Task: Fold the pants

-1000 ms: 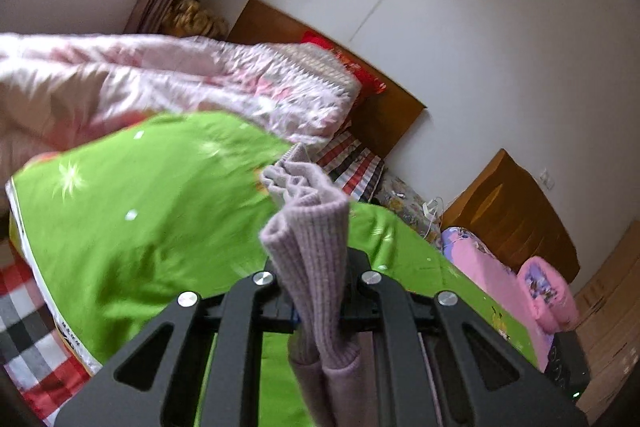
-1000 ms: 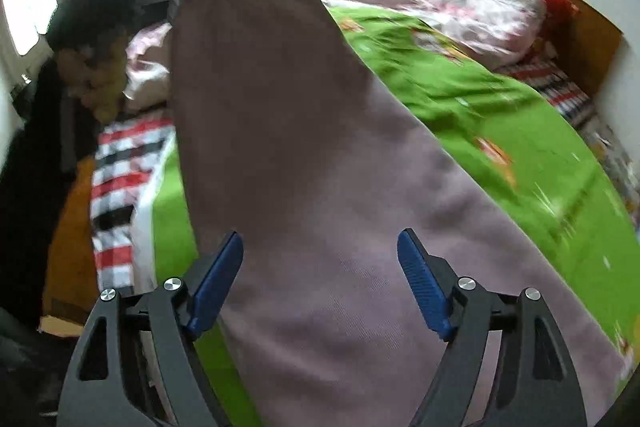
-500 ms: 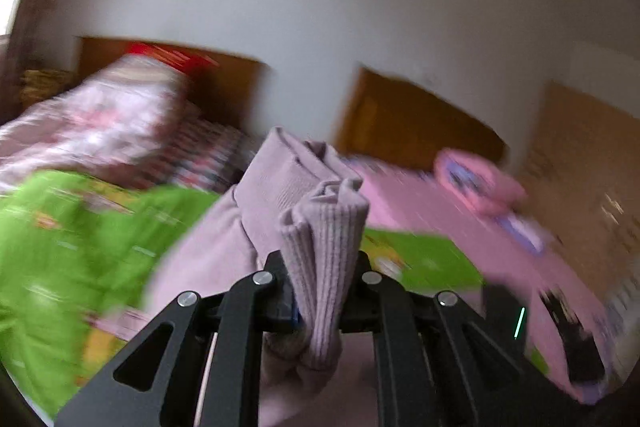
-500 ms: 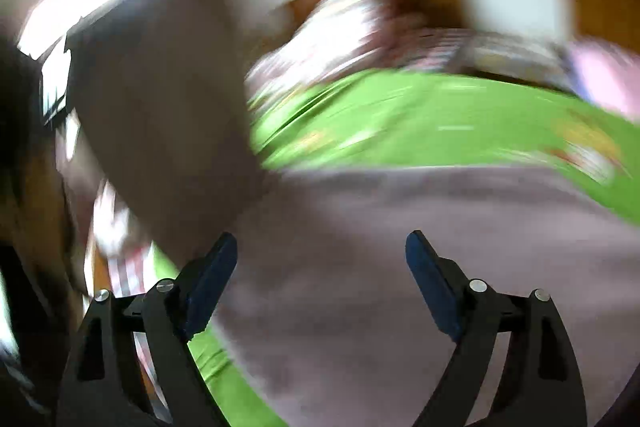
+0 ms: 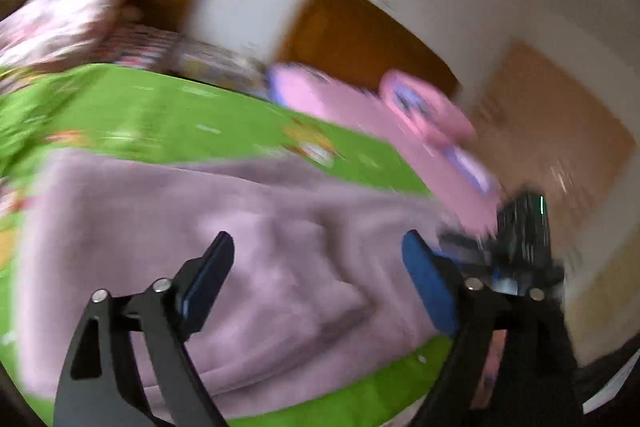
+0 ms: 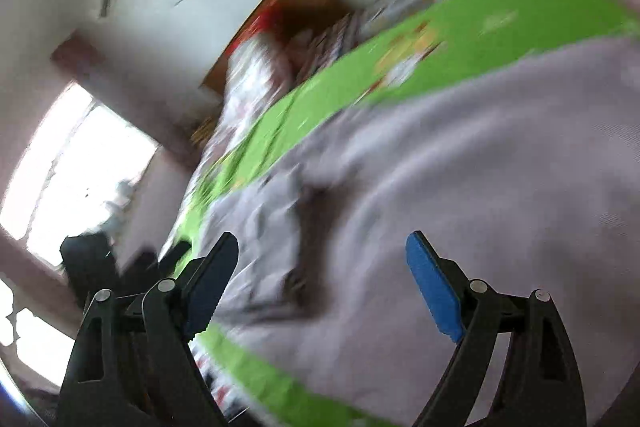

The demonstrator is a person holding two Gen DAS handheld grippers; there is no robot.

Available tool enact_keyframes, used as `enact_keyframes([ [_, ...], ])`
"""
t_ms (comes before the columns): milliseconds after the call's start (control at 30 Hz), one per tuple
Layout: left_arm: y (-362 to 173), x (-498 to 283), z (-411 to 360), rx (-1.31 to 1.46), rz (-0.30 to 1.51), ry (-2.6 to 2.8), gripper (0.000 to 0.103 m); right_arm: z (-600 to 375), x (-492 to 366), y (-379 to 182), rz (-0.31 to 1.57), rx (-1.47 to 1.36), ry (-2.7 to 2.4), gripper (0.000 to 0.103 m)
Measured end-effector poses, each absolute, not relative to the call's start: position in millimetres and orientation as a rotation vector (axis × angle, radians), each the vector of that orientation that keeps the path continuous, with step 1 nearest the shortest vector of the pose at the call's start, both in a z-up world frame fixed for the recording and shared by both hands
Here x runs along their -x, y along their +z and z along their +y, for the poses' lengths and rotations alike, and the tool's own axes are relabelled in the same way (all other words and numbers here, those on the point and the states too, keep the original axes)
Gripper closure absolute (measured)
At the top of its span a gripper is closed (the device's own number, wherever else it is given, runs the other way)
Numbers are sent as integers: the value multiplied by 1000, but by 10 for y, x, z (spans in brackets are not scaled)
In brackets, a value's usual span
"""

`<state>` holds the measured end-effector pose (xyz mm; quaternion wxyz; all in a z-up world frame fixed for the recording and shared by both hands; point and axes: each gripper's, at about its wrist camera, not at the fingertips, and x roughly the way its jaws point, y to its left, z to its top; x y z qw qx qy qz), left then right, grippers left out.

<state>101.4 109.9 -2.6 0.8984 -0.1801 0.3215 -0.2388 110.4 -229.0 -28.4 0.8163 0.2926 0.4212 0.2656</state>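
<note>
Blue-padded, the left tongs [image 5: 316,283] stand spread wide with nothing between the pads; the right tongs [image 6: 320,283] gape the same way, empty. Just ahead of and beneath both lie the lilac pants [image 5: 248,251], spread out on the green bedcover [image 5: 168,115], probably laid flat so a fold can start. Beyond them, blurred, sits a pink pillow [image 5: 424,107]. No containers show.
</note>
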Motion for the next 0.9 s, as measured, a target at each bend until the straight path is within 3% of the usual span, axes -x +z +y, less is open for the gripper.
enact_keyframes([
  [167, -155, -700, 1869, 364, 670, -215, 15, -1681, -1157, -389, 1015, -461, 643, 19],
  [500, -581, -670, 1957, 209, 737, -92, 14, -1116, -1234, -444, 1164, -234, 663, 18],
  [733, -762, -720, 2070, 232, 749, -129, 11, -1147, -1415, -471, 1175, -372, 666, 25],
  [767, -772, -719, 2083, 237, 750, -132, 11, -1152, -1461, -490, 1162, -406, 660, 29],
  [833, -766, -692, 2096, 236, 746, -129, 11, -1160, -1490, -502, 1162, -432, 662, 45],
  [900, -738, -653, 2112, 230, 737, -124, 11, -1131, -1477, -515, 1169, -412, 652, 75],
])
